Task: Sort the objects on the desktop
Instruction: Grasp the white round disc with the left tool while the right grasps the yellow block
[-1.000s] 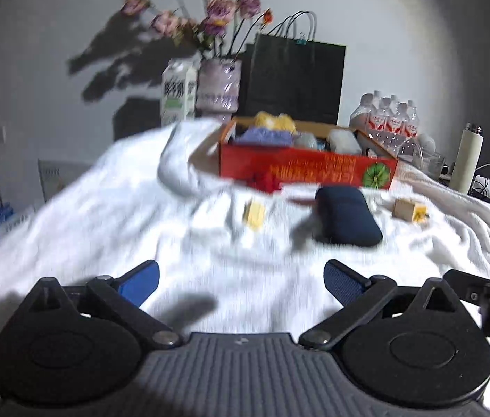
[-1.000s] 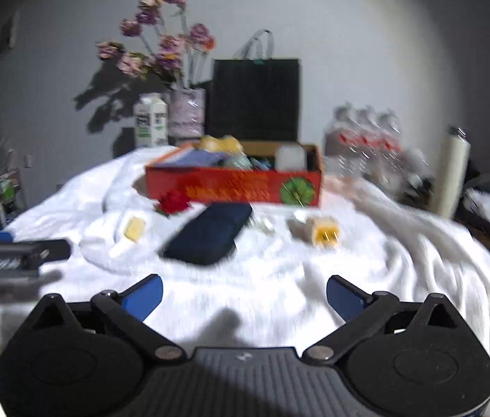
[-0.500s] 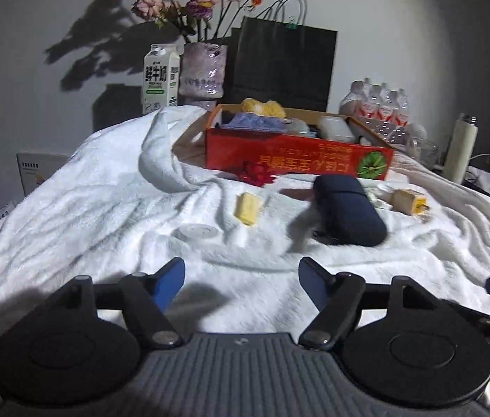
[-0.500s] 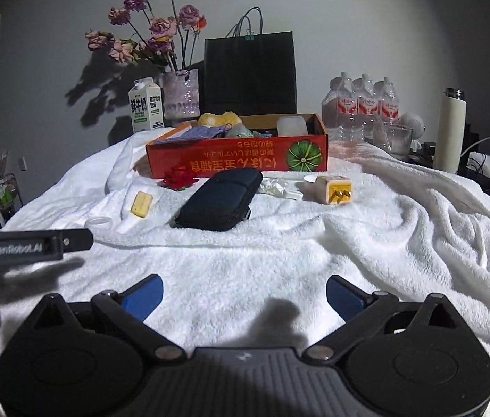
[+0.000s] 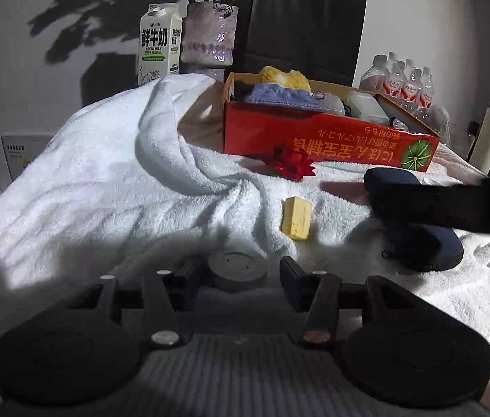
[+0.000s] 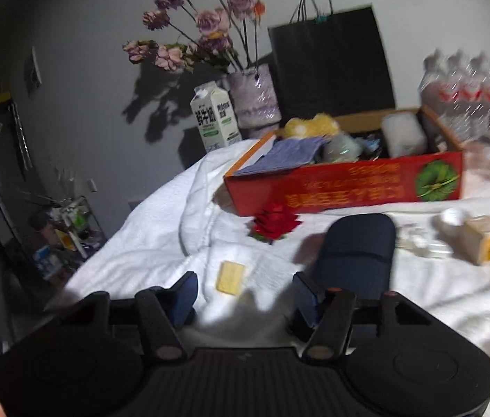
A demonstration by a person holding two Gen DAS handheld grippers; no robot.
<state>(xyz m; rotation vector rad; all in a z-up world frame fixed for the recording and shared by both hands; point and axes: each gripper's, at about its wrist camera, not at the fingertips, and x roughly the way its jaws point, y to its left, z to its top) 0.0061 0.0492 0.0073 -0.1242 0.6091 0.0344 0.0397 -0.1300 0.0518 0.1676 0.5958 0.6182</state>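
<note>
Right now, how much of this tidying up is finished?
Partly. The red box already holds several items. The left gripper is closing around a round lid; the right gripper, also closing, holds nothing. Still loose on the towel: yellow block, red flower, dark case.

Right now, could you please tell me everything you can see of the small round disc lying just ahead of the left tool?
The round disc is a low, flat puck, pale grey in the tool's shadow, with a smooth top bearing two tiny marks. It lies flat on the white towel, between the closing jaws of the left tool, whose pads do not visibly press it yet. The yellow block lies beyond it, apart.
</note>
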